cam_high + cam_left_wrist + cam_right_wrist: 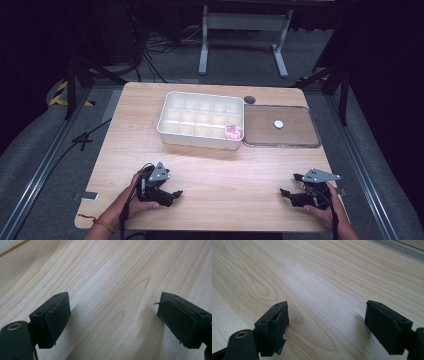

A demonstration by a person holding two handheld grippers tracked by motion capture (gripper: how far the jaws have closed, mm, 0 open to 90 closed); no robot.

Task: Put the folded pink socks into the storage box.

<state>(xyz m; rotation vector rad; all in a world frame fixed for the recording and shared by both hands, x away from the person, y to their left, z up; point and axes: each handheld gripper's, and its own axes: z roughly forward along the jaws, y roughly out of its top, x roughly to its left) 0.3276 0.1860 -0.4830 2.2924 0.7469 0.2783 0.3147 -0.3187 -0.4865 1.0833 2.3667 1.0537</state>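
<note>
Surface of pale wood, seen from the high view: my left gripper and my right gripper both sit low at its near edge, well short of the white divided tray. That tray is my landmark. A pink crumpled thing lies in its near right corner compartment; the other compartments look empty. Touching the tray's right side lies a clear flat lid, with a small white round piece on it. Just behind the tray's right far corner is a dark round hole.

Left gripper view: my jaws stand spread wide over bare wood, nothing between them.

Right gripper view: jaws spread wide too, holding nothing.

I judge one item is already sorted into the tray. The white piece on the lid looks like what is left, and neither hand has reached toward it yet.
</note>
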